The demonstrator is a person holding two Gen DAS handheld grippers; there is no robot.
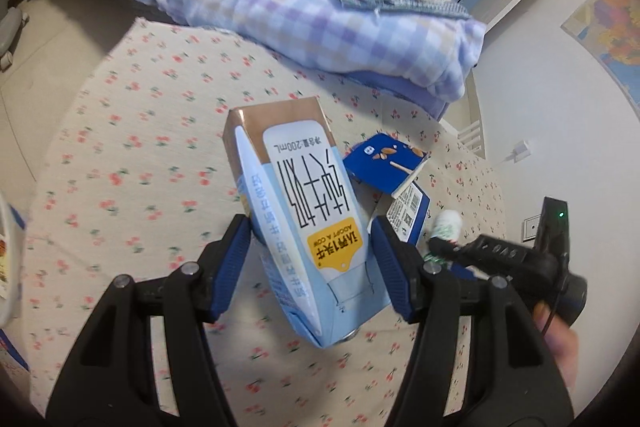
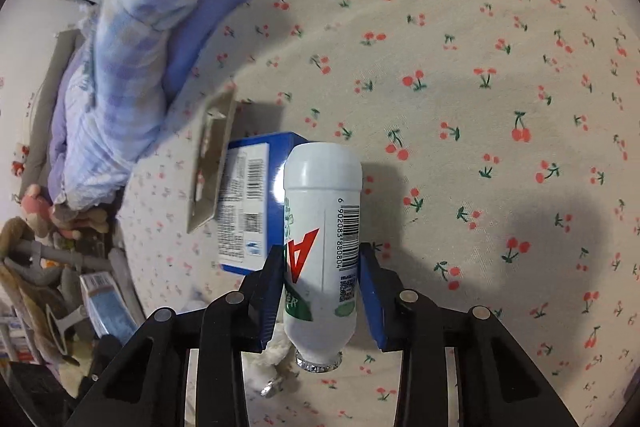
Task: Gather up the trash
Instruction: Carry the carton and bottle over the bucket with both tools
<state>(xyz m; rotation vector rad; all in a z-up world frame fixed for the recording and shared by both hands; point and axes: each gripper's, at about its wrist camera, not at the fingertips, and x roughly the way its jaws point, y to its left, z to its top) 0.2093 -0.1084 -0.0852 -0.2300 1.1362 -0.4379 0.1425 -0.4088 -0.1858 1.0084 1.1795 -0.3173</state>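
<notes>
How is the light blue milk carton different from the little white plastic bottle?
The light blue and brown milk carton is a boxy paper pack with flat sides; the small white plastic bottle is round. The carton carries large black characters and a yellow tag; the bottle shows a red letter, green print and a barcode. The carton sits in the left gripper, the bottle in the right gripper. Both are drink containers gripped over the cherry-print sheet.

The white printed carton (image 1: 10, 259) is cut off by the left edge of the left wrist view. The open blue cardboard box (image 1: 386, 163) is partly hidden behind the pale blue milk carton (image 1: 304, 211). In the right wrist view, the clutter (image 2: 48, 267) beyond the bed's left edge is blurred.
</notes>
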